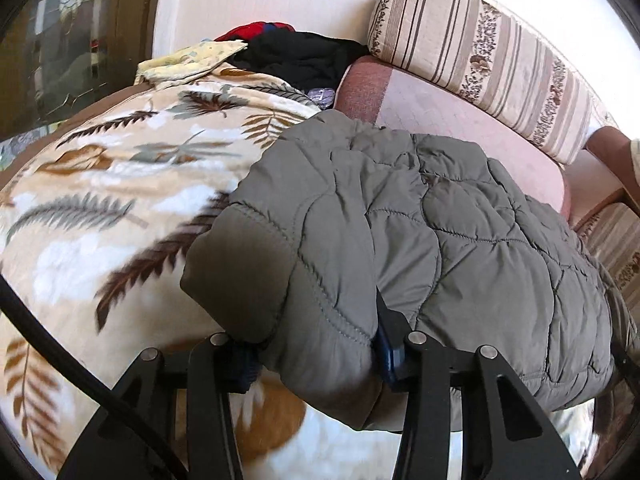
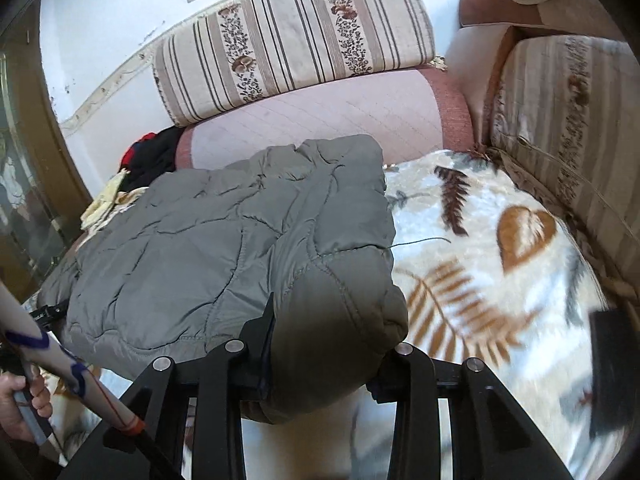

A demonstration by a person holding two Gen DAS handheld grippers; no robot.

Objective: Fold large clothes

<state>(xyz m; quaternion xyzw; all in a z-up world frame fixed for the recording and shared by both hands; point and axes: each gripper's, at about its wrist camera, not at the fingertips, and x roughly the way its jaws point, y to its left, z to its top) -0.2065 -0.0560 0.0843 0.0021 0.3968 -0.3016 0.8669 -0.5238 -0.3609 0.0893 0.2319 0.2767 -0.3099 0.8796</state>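
Observation:
A grey quilted jacket (image 1: 460,220) lies folded over itself on a leaf-patterned blanket (image 1: 120,200), with its near edge lifted off the blanket. My left gripper (image 1: 316,356) is shut on a thick fold at the jacket's near left corner, and the fabric bulges between its black fingers. In the right wrist view the jacket (image 2: 224,248) spreads away to the left. There my right gripper (image 2: 324,360) is shut on the puffy near right corner, held above the blanket (image 2: 480,240). A person's hand (image 2: 20,408) shows at the lower left.
Behind the jacket, a striped floral cushion (image 1: 480,56) leans on the wall above a pink quilted seat (image 1: 440,116). A pile of black, red and yellow clothes (image 1: 296,56) lies at the far end. More cushions (image 2: 568,128) line the right side. A dark flat object (image 2: 612,368) rests on the blanket.

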